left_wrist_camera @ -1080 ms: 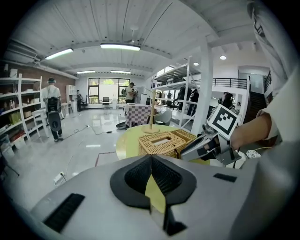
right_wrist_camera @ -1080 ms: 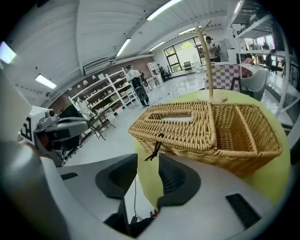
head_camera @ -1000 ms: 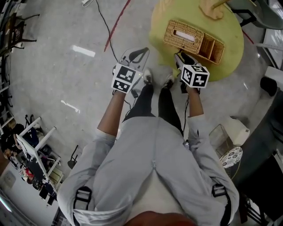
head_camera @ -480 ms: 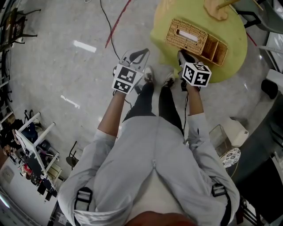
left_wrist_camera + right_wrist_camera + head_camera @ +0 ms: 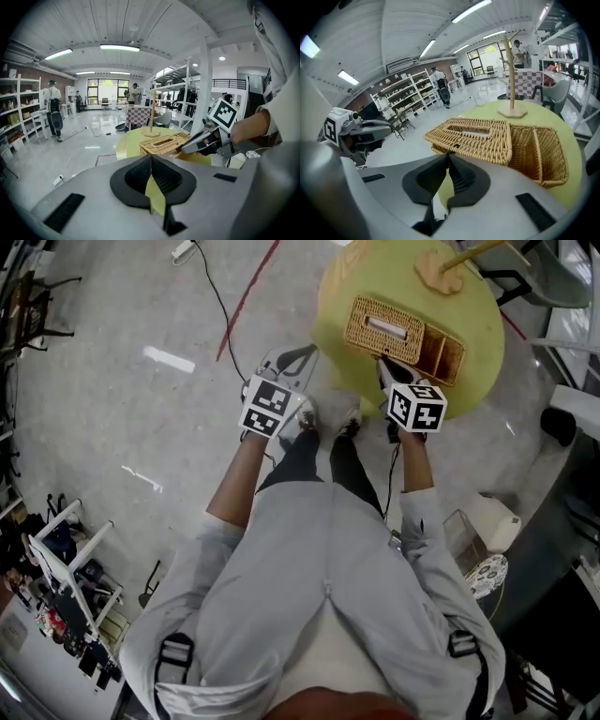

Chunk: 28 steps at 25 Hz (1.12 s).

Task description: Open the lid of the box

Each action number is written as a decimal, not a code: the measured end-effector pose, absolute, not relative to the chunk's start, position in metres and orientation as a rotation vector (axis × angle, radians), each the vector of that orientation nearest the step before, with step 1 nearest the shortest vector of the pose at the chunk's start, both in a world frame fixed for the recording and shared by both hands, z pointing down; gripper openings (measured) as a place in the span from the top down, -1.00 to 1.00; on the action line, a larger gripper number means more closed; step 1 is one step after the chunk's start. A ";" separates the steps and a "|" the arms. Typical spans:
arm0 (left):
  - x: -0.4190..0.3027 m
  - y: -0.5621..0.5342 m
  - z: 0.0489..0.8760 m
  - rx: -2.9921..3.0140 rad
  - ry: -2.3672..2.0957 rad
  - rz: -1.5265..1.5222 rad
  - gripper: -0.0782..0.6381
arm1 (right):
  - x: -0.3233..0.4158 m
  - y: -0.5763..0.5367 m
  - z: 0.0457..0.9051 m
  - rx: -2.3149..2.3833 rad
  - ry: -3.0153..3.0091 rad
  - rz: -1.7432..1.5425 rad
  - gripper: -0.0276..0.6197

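Looked steeply down past a grey shirt (image 5: 319, 596) and bare forearms to two hand-held grippers, each topped with a cube (image 5: 265, 407) of black-and-white square markers, the only printed marks legible. Held the left gripper (image 5: 151, 157) over the pale floor (image 5: 141, 427) just left of the table, its jaws closed together on nothing, in much the same place as a second before. Kept the right gripper (image 5: 449, 154) at the near edge of the wicker box (image 5: 403, 334), also about where it was a second before. Had just been closing its jaws, by now pinched on the near rim of the woven lid (image 5: 473, 136). Noted a long slot in the lid's top. Found the box on the near half of a round yellow table (image 5: 337, 296), with an open wicker compartment (image 5: 539, 145) joined to its right end. Saw table and box sitting slightly further left in the head view than before. Farther back on the table, made out a wooden branching stand (image 5: 512, 61). Beyond, picked out a red line (image 5: 249, 298) across the floor.
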<state>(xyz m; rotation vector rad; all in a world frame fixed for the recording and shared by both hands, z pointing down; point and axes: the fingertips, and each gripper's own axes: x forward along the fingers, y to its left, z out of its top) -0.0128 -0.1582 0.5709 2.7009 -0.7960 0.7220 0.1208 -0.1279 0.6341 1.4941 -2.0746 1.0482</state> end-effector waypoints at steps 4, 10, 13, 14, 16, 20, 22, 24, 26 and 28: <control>-0.014 -0.171 0.550 2.733 -0.783 0.672 0.70 | 0.125 -0.133 0.608 1.542 -2.063 1.000 0.80; 0.001 -0.197 0.522 2.801 -0.751 0.600 0.70 | 0.143 -0.158 0.573 1.604 -2.050 0.896 0.80; 0.009 -0.211 0.511 2.828 -0.749 0.583 0.70 | 0.154 -0.174 0.557 1.634 -2.056 0.852 0.80; 0.011 -0.216 0.507 2.836 -0.754 0.577 0.70 | 0.157 -0.179 0.552 1.641 -2.059 0.839 0.80; 0.016 -0.227 0.500 2.845 -0.768 0.564 0.70 | 0.164 -0.192 0.544 1.645 -2.067 0.820 0.80; 0.028 -0.250 0.494 2.842 -0.813 0.560 0.70 | 0.181 -0.219 0.536 1.634 -2.097 0.798 0.80; 0.034 -0.262 0.493 2.825 -0.852 0.562 0.70 | 0.189 -0.235 0.535 1.612 -2.117 0.792 0.80; 0.042 -0.272 0.492 2.806 -0.885 0.568 0.70 | 0.199 -0.251 0.537 1.580 -2.134 0.792 0.80; 0.050 -0.283 0.492 2.792 -0.919 0.582 0.70 | 0.208 -0.268 0.540 1.543 -2.152 0.795 0.80; 0.054 -0.294 0.493 2.771 -0.955 0.590 0.70 | 0.215 -0.285 0.544 1.504 -2.159 0.787 0.80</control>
